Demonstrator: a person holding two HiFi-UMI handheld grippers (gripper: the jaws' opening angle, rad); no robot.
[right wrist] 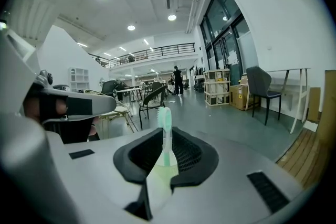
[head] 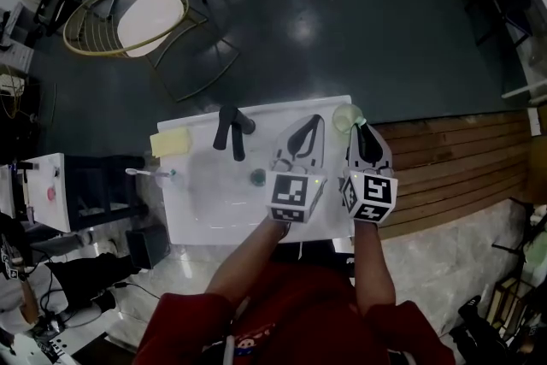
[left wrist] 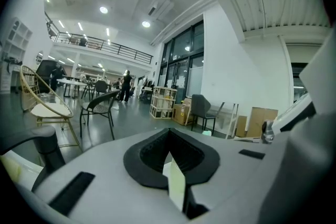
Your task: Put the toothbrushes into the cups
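A person stands over a white tabletop point(head: 214, 214) with a black faucet point(head: 231, 131) near its far edge. The right gripper point(right wrist: 166, 140) has its fingers pinched narrowly on the pale green handle of a toothbrush point(right wrist: 164, 122). The rounded bristle head pokes out past the ribbed black pads, a grip that probably leaves the brush free to be steered over a cup's mouth.

Right of the faucet, at the tabletop's far corner, sits a round, translucent green cup point(head: 346, 117). The right gripper's tip is just beside it, so this looks like the approach to the drop.

The left gripper point(left wrist: 169, 139), between the faucet and the green cup, has its fingers drawn together with nothing between them, seemingly waiting.

Just left of the faucet lies a soft yellow sponge point(head: 169, 143). Farther left of the faucet, nearer the person, a small clear cup point(head: 164, 176) seems to hold another brush, though it is blurred.
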